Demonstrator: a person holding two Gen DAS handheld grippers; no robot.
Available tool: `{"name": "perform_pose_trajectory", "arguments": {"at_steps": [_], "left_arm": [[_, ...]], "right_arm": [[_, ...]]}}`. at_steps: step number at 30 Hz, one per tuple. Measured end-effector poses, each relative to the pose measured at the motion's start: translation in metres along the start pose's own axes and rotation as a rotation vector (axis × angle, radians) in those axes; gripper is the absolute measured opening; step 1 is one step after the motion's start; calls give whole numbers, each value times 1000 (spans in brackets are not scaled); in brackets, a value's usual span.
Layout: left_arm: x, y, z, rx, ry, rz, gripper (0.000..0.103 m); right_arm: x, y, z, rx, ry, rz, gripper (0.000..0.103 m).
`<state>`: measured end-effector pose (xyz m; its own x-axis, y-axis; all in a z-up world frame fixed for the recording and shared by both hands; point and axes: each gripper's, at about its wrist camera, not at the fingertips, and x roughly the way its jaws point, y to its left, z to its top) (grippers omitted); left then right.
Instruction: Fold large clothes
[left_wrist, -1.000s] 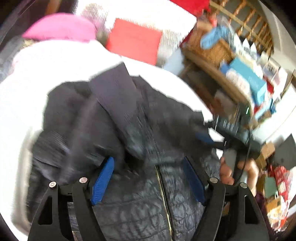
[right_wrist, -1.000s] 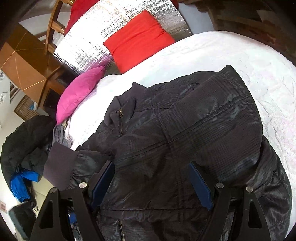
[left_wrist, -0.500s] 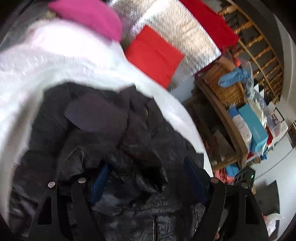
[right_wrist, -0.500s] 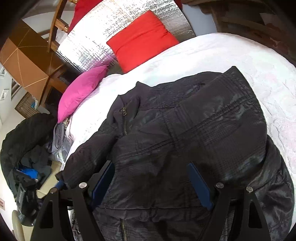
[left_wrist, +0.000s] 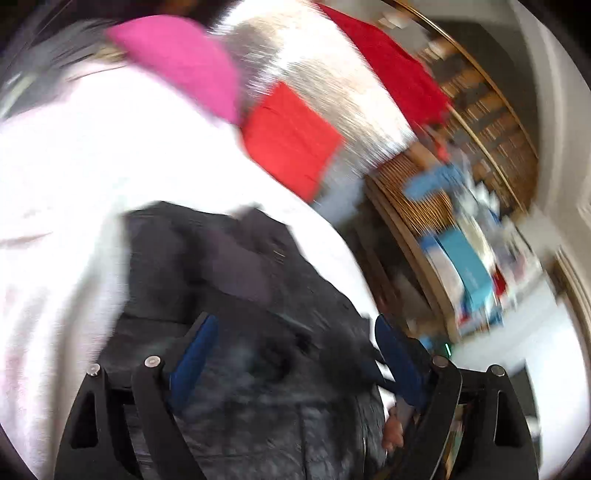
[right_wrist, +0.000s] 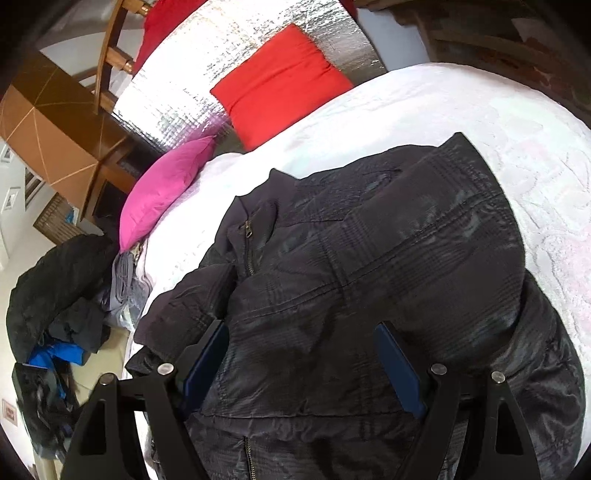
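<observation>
- Black jacket (right_wrist: 369, 280) lies on the white bed cover (right_wrist: 480, 122), zipped up, with one sleeve folded across its front.
- Left gripper (left_wrist: 291, 354) and right gripper (right_wrist: 303, 354) hang over the jacket, jaws wide apart, holding nothing.
- White cover shows bare past the jacket's right edge and collar.
- Pink pillow (right_wrist: 166, 188) and red pillow (right_wrist: 277, 81) sit at the bed's far edge.

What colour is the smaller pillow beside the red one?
Bright pink pillow, clearest in the right wrist view.
</observation>
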<state>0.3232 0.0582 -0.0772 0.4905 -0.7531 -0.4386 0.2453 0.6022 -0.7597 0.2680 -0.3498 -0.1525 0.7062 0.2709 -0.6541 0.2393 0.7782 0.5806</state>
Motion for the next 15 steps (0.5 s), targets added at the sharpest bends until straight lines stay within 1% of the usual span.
{"name": "perform_pose_trajectory", "arguments": {"at_steps": [3, 5, 6, 8, 12, 13, 14, 15], "left_arm": [[19, 31, 9, -169, 2, -5, 87], [36, 39, 14, -227, -3, -22, 87], [44, 41, 16, -239, -3, -29, 87], [61, 37, 18, -221, 10, -11, 87], [89, 23, 24, -131, 36, 47, 85], [96, 21, 26, -109, 39, 57, 72], [101, 16, 27, -82, 51, 74, 51], [105, 14, 28, -61, 60, 96, 42]], "right_arm": [[4, 6, -4, -15, 9, -4, 84], [6, 8, -6, -19, 14, -7, 83], [7, 8, -6, -21, 15, -8, 83], [8, 8, -8, -20, 15, -12, 83], [9, 2, -6, -14, 21, -28, 83], [9, 0, -6, -12, 19, -30, 83], [8, -1, -5, -10, 17, -32, 83], [7, -3, -3, -6, 15, -32, 83]]}}
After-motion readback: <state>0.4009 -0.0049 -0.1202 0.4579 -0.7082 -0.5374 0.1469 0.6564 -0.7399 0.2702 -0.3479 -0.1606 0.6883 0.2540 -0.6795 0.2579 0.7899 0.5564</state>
